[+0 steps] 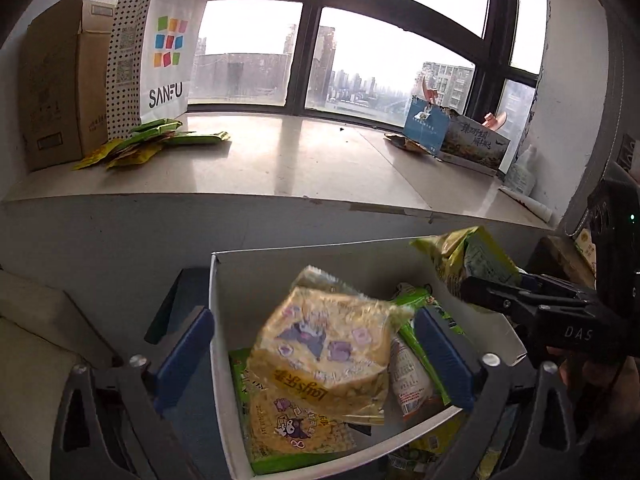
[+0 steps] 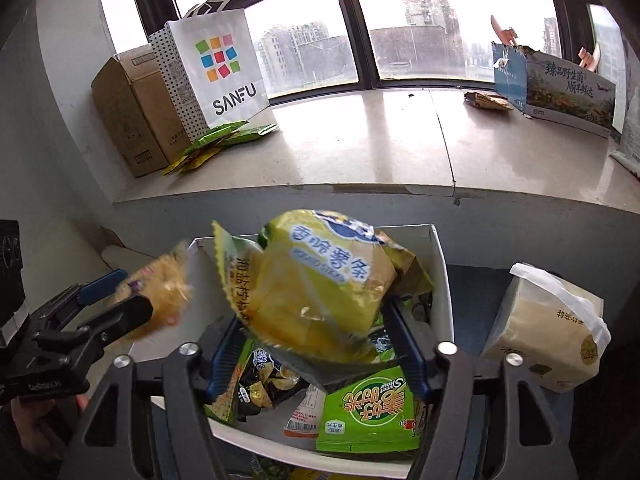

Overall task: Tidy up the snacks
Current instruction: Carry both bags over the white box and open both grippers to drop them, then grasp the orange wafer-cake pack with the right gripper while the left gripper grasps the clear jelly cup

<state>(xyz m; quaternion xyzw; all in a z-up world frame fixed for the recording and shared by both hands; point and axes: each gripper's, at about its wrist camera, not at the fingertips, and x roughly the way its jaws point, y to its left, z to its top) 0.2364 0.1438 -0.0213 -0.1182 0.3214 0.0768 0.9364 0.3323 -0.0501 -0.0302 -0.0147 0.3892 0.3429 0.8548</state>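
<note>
Beyond the pale window ledge, a SANFU bag stands. Below sits the white box of snacks. Above it, the right gripper clamps a yellow potato-stick bag; the left gripper, jaws spread wide, has a yellow Lay's bag between its pads.

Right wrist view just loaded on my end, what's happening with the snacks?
A person works two handheld grippers over a white open-top cardboard box of snack packets below the window ledge. The right gripper appears to hold a puffy yellow-green bag of potato sticks above the box. The left gripper has a blurred pale yellow Lay's bag with purple cartoon figures between its blue-padded fingers; whether gripped or dropping is unclear. More green snack packets lie on the ledge.
</note>
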